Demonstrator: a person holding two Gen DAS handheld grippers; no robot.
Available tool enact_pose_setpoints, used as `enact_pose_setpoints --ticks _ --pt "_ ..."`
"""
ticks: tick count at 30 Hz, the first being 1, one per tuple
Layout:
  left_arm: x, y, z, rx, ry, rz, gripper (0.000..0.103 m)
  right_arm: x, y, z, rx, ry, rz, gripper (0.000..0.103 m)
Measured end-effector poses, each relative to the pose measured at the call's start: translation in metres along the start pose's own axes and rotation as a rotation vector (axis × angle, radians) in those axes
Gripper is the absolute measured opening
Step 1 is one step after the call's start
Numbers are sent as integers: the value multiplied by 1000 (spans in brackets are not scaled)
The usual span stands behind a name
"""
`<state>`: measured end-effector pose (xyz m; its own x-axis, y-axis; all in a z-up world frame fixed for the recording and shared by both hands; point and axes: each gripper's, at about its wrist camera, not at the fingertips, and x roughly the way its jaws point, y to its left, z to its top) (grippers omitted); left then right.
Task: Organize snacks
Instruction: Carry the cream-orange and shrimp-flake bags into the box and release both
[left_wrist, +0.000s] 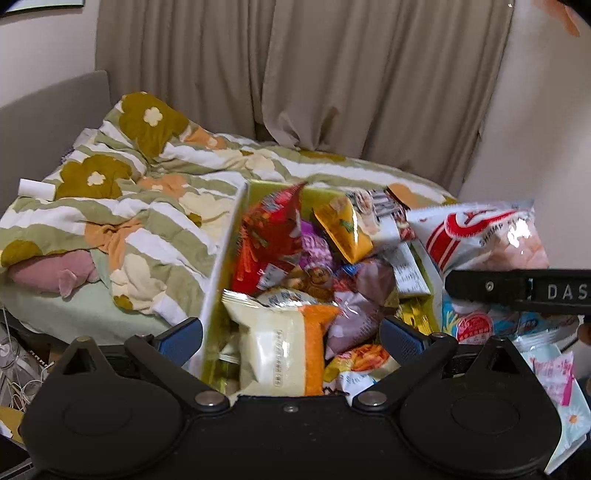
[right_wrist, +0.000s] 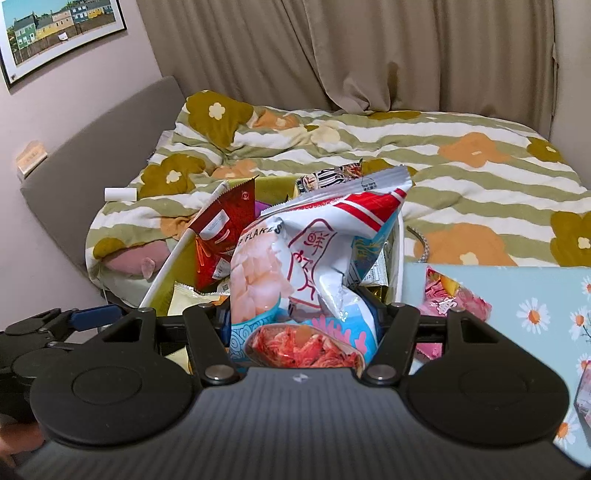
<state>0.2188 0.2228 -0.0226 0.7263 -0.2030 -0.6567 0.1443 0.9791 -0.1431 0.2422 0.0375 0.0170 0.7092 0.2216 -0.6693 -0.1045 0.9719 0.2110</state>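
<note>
Holding the shrimp flakes bag (right_wrist: 314, 266) by its lower part, the right gripper (right_wrist: 301, 317) has its fingers clenched on the crinkled film, and the bag stands up in front of the wrist camera, over the near right part of the snack box (left_wrist: 218, 273). The same bag (left_wrist: 484, 236) shows in the left view at the right edge of the box, with the right gripper's dark finger across it. The bag looks puffed with air, light and glossy, so it is likely slippery and its contents brittle; a grip on the flat seam or a gathered fold would probably hold better than a squeeze on the swollen middle. The left gripper (left_wrist: 291, 332) hangs over the near end of the box with its blue pads (left_wrist: 181, 338) spread apart and nothing clasped, a white and orange packet (left_wrist: 280, 350) lying between them. The box is crowded with packets, among them a red bag (left_wrist: 269, 236) and a yellow pouch (left_wrist: 343, 229). A pink packet (right_wrist: 454, 299) lies on a daisy-print surface (right_wrist: 535, 295) at right. The floral quilt (right_wrist: 443, 162) lies behind.
</note>
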Motion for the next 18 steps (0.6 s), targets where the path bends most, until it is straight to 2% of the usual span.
enact_pose_setpoints --ticks 3,4,5,6,12,18 --pt "-3 5 3 -30 -8 10 103 2 5 0 -9 -10 5 79" --pt "-5 6 4 -36 -12 10 103 4 6 0 -7 -16 10 83" --pt "-5 7 4 -36 -15 11 103 6 7 1 0 -20 15 89" --pt "-6 7 4 -31 -18 14 103 7 6 0 9 -25 18 103" --pt "-3 1 -1 -11 -12 47 103 12 -2 -11 45 -38 3 103" --pt "-4 0 2 -5 -21 41 103 9 -9 -16 72 -33 -5 103"
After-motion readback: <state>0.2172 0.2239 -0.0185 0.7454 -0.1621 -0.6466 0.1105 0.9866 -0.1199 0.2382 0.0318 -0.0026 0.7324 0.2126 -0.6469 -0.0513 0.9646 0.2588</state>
